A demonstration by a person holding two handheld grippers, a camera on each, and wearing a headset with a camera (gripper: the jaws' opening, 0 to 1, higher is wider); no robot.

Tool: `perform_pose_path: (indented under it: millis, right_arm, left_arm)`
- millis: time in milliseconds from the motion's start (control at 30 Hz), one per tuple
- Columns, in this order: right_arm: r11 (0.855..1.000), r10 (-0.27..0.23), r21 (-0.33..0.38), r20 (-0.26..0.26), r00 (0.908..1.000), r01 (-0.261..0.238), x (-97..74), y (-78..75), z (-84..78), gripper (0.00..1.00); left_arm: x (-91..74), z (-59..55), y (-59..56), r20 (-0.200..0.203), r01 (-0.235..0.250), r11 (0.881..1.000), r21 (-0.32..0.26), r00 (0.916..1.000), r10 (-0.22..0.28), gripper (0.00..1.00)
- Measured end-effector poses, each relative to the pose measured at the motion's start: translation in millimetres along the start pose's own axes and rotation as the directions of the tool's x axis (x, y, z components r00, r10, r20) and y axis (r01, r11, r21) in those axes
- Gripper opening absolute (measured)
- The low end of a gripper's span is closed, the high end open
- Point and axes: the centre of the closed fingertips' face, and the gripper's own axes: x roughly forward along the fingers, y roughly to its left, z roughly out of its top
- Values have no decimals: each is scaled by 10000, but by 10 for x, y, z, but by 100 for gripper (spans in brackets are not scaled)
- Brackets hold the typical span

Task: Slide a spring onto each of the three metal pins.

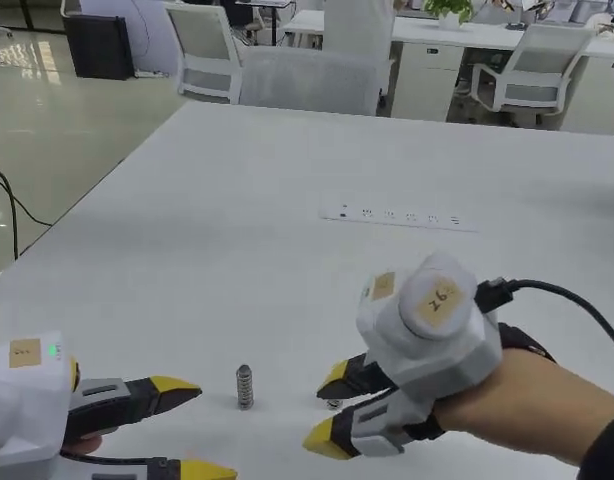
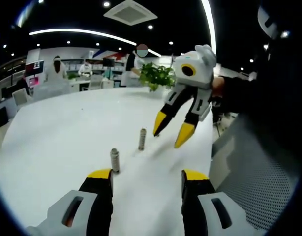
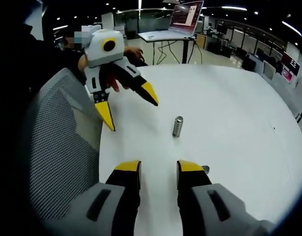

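The left gripper (image 2: 147, 174) is spread and empty, low at the near left of the white table (image 1: 287, 180). The right gripper (image 3: 158, 169), likewise spread and empty, faces it from the right. Between them a pin (image 1: 245, 387) stands upright, a spring (image 3: 177, 126) apparently coiled on it already. A second pin (image 2: 142, 139) stands just by the right jaws, probably why that gripper hovers there.

A spring-covered pin (image 1: 245, 386) stands upright on the tabletop (image 1: 287, 200), ahead of the left tool (image 1: 209, 428). A second pin (image 2: 142, 139), also sprung and upright, stands just beside the right tool (image 1: 322, 407).
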Motion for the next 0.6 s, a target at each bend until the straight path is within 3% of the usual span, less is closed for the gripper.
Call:
perform_pose_path:
  millis: [600]
  right_arm:
    - [9936, -302, 1108, 585, 9978, 235, -272, 89, -373, 32]
  left_arm:
    - [20, -7, -7, 21, 43, 9999, -94, 10000, -43, 52]
